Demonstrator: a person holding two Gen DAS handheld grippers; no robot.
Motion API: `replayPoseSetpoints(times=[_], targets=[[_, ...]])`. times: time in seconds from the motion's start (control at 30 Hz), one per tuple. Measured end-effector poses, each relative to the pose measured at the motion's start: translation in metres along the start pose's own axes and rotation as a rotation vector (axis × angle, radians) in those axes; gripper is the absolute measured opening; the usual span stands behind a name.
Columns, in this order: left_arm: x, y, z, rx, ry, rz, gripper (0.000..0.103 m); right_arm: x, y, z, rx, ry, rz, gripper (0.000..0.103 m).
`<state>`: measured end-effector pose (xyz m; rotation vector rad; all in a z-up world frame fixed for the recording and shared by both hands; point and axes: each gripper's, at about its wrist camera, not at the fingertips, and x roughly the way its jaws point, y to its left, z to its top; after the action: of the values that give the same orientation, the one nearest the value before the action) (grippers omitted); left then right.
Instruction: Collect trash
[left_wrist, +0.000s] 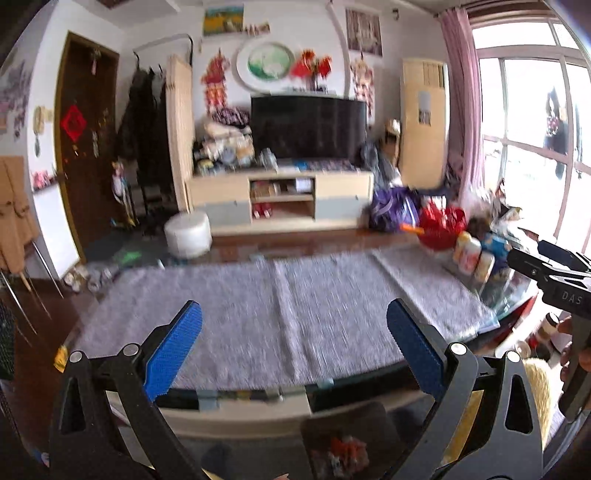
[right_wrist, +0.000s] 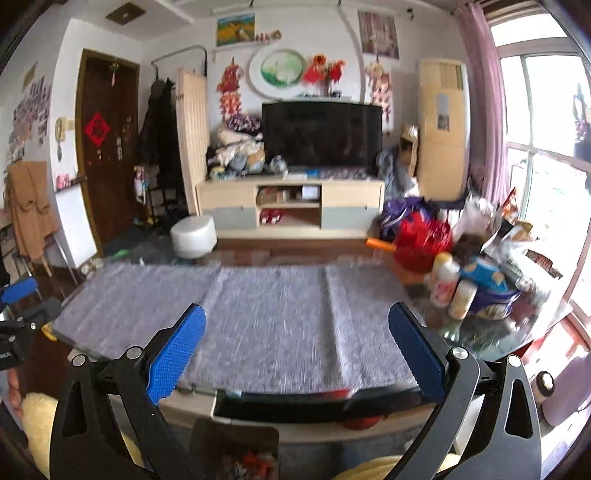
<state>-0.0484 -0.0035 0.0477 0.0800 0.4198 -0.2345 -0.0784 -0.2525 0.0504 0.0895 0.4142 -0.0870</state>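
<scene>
1. Blue ribbed pads are lining my left gripper (left_wrist: 294, 341) and right gripper (right_wrist: 297, 343); both are gaping wide, holding nothing.
2. Grey woven cloth (left_wrist: 280, 306) is covering the glass table (right_wrist: 476, 332) below me.
3. Trash (red, crumpled) is lying in a brown bin (left_wrist: 343, 439) under the table's near edge.
4. Bottles (right_wrist: 448, 286) are crowding the right end, before a television (right_wrist: 321, 134).

"das" on right gripper (left_wrist: 561, 266)

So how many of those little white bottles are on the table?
3 small white plastic bottles, clustered at the table's right end: one rearmost, one before it, one nearest. Others may hide behind the clutter.
</scene>
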Motion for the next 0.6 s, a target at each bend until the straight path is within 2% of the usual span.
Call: replayPoseSetpoints(times=[0.13,0.37,0.6], targets=[[-0.014,-0.001,0.009,0.002,-0.051,0.025,0.095,-0.014,-0.004,0.005,0.031,-0.043,-0.023,0.1],[-0.028,-0.007,0.015,0.008,-0.107,0.044,0.095,-0.022,0.007,0.001,0.009,-0.051,-0.035,0.1],[-0.028,-0.007,0.011,0.001,-0.108,0.028,0.095,-0.024,0.013,0.001,-0.003,-0.062,-0.034,0.1]])
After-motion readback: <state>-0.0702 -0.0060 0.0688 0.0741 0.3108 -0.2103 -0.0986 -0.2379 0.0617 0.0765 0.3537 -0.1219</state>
